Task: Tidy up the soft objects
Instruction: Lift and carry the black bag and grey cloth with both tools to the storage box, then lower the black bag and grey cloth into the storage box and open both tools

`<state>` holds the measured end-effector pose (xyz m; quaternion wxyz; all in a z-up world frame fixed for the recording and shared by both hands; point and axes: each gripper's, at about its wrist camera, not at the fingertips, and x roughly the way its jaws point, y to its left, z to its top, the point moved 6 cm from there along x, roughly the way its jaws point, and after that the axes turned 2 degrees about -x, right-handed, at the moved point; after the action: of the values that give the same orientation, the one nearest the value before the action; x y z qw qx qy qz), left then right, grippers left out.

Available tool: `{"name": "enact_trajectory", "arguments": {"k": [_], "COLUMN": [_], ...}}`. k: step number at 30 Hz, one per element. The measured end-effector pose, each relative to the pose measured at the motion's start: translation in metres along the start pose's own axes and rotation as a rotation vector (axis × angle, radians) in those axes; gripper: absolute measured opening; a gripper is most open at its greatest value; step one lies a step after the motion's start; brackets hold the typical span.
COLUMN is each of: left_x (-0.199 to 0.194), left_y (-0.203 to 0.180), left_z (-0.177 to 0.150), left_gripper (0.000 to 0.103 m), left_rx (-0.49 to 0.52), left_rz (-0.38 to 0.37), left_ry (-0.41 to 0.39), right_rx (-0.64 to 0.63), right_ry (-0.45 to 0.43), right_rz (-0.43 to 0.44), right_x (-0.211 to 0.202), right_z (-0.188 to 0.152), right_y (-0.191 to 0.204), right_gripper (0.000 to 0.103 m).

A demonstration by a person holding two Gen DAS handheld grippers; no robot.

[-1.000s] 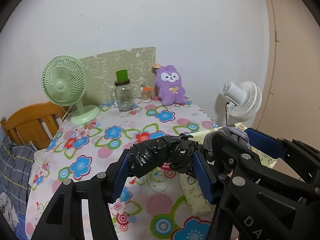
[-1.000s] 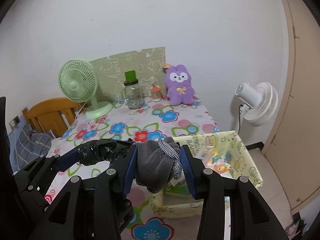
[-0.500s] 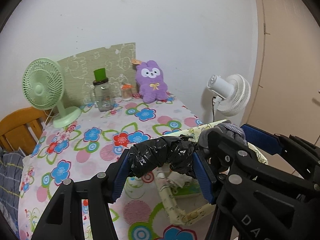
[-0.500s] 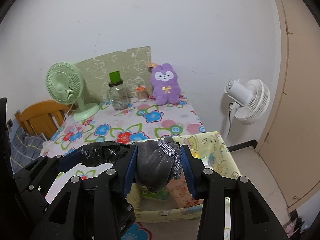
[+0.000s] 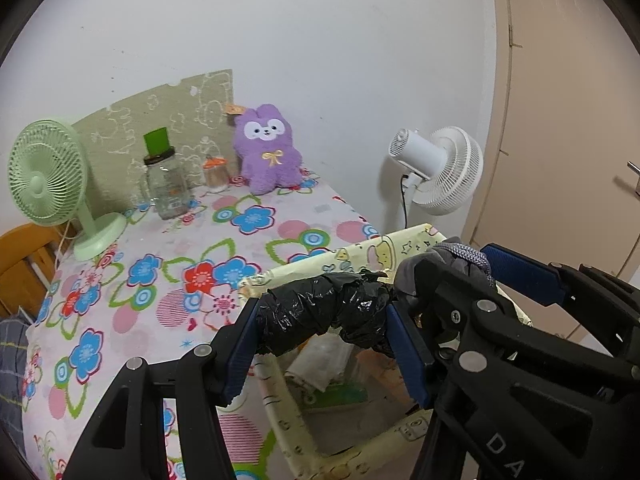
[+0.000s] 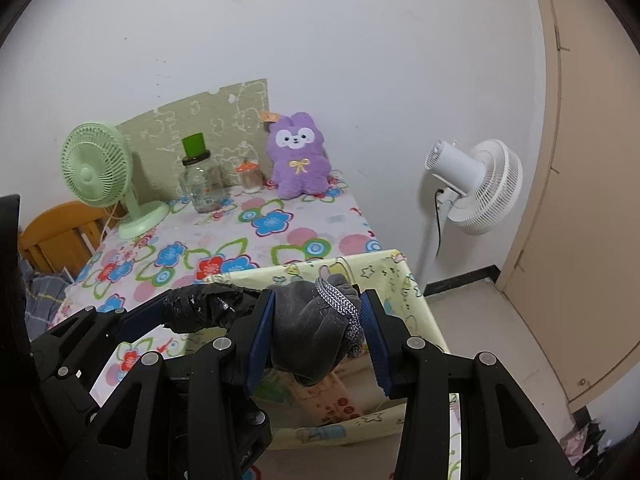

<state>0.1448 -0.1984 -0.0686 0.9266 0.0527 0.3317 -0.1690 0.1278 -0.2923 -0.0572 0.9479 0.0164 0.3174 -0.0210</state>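
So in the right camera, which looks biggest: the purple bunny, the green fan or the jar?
1. Green fan
2. Purple bunny
3. Jar

All three stand at the back of the table, so nearness hardly skews this.

The yellow fabric bin (image 5: 276,396) is only partly shown: in the left wrist view its near wall runs off the bottom edge at 6 o'clock, and the black plastic bundle (image 5: 320,320) and the right gripper (image 5: 448,280) cover its top rim. What lies inside is blurred; a pale folded thing (image 5: 316,368) and something green (image 5: 340,396) cannot be identified. In the right wrist view the grey cloth (image 6: 308,332) hides most of the bin's inside. The wooden chair (image 6: 52,236) at 9 o'clock is cut off by the left gripper's body. What the small orange-lidded jar (image 6: 250,178) holds is too small to tell
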Motion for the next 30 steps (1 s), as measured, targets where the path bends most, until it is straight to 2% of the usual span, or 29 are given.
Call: {"name": "enact_trajectory", "arguments": {"k": [4,8,17,26,30], "left_x": [0.011,0.020,0.028,0.024,0.024], "left_y": [-0.006,-0.011,-0.019,-0.007,0.002], "left_z": [0.000,-0.001,-0.001,0.006,0.009], "left_gripper": [0.067,0.077,0.090,0.096,0.096], "left_rx": [0.011,0.026,0.067,0.060,0.061], "left_rz": [-0.021,-0.029,-0.043,-0.031,0.002], "left_ry": [0.018,0.037,0.058,0.038,0.035], "right_rx": [0.008,0.019,0.047,0.035,0.018], "right_ry": [0.009,0.024,0.046,0.028,0.026], "right_rz": [-0.014,-0.026,-0.046,-0.027,-0.007], "right_x": [0.005,0.011,0.020,0.027,0.034], "right_z": [-0.002,-0.004,-0.006,0.004,0.008], "right_y": [-0.007,-0.014,-0.024,-0.015,-0.005], "right_gripper": [0.047,0.047,0.046,0.046,0.046]}}
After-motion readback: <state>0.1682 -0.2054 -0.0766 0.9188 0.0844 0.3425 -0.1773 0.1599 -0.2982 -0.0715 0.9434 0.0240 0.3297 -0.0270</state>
